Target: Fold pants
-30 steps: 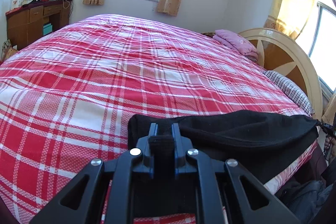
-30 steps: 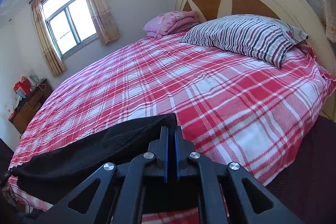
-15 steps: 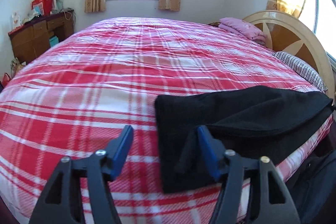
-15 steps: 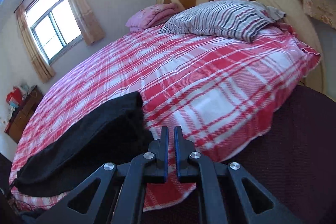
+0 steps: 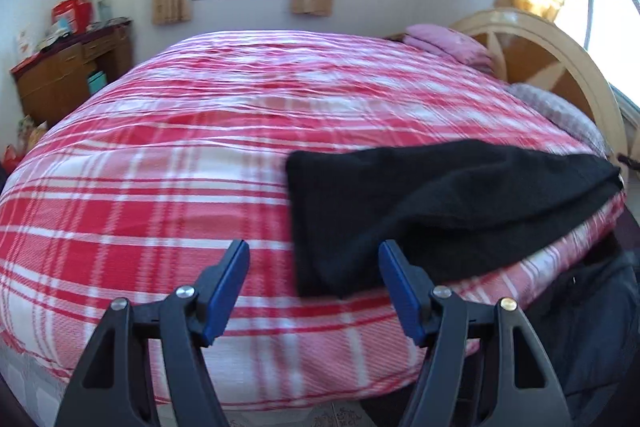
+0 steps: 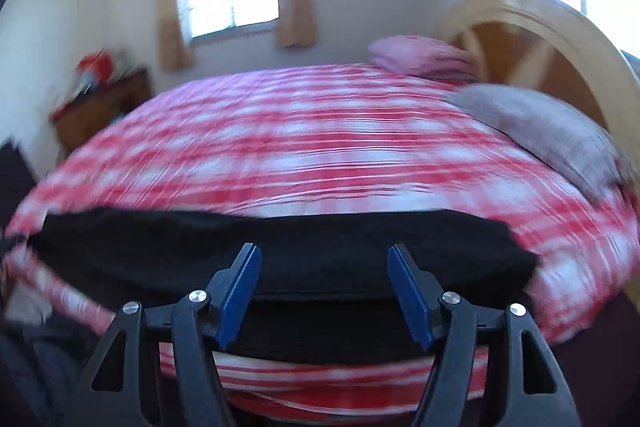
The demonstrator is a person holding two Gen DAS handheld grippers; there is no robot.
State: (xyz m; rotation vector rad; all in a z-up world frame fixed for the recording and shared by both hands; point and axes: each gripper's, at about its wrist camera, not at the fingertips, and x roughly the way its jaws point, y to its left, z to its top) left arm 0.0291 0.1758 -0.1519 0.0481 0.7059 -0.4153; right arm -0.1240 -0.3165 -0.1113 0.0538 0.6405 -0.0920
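The black pants (image 5: pixel 440 211) lie folded in a long band along the near edge of the red plaid bed (image 5: pixel 160 187). My left gripper (image 5: pixel 313 245) stands open in front of the band's left end. The cloth's corner shows behind the gap and neither pad touches it. In the blurred right wrist view the pants (image 6: pixel 460 251) stretch across the frame. My right gripper (image 6: pixel 323 247) hangs before their middle with its jaws opening. Black cloth shows behind that gap, and no pad presses on it.
A wooden dresser (image 5: pixel 68 75) with clutter stands at the far left wall. A pink folded blanket (image 5: pixel 448 43) and a striped pillow (image 6: pixel 540 131) lie by the arched headboard (image 5: pixel 560 59). Dark fabric (image 5: pixel 592 327) sits below the bed's right corner.
Both grippers were shut on the pants' ends and have let go and opened. The left one drew back. The right one swung left, from the end to the middle of the pants.
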